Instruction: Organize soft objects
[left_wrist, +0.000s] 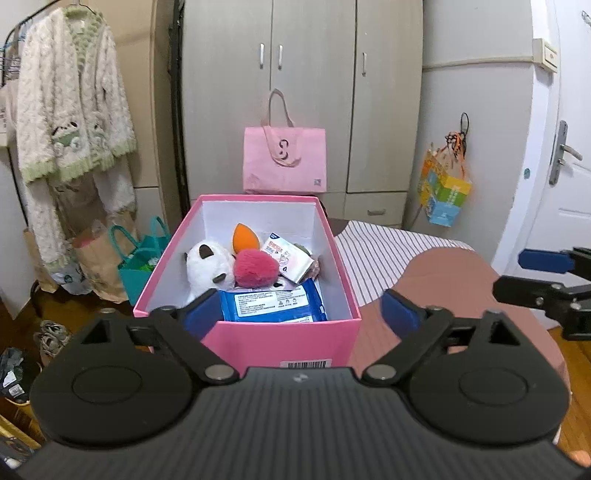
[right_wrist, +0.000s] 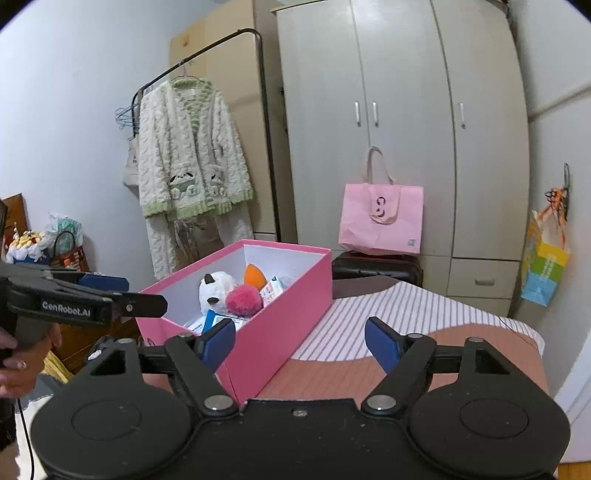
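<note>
Both tools (left_wrist: 301, 312) (right_wrist: 300, 341) gape wide, seemingly empty.

- left gripper (left_wrist: 299, 314): matte black body, ribbed top panel with a small pale logo; two round black side housings, each with an embossed circle
- black link bars on silver round pivot pins; small silver screws at the outer ends
- fingers (left_wrist: 400, 314): flat blue pads on black carriers
- right gripper (right_wrist: 301, 341): same build, but smooth black centre plate with one screw near its front edge
- side-on in the right wrist view, the left unit carries white "GenRobot.AI" lettering
- hand (right_wrist: 16, 363) on a grey handle; thin black cable hangs below it
</note>
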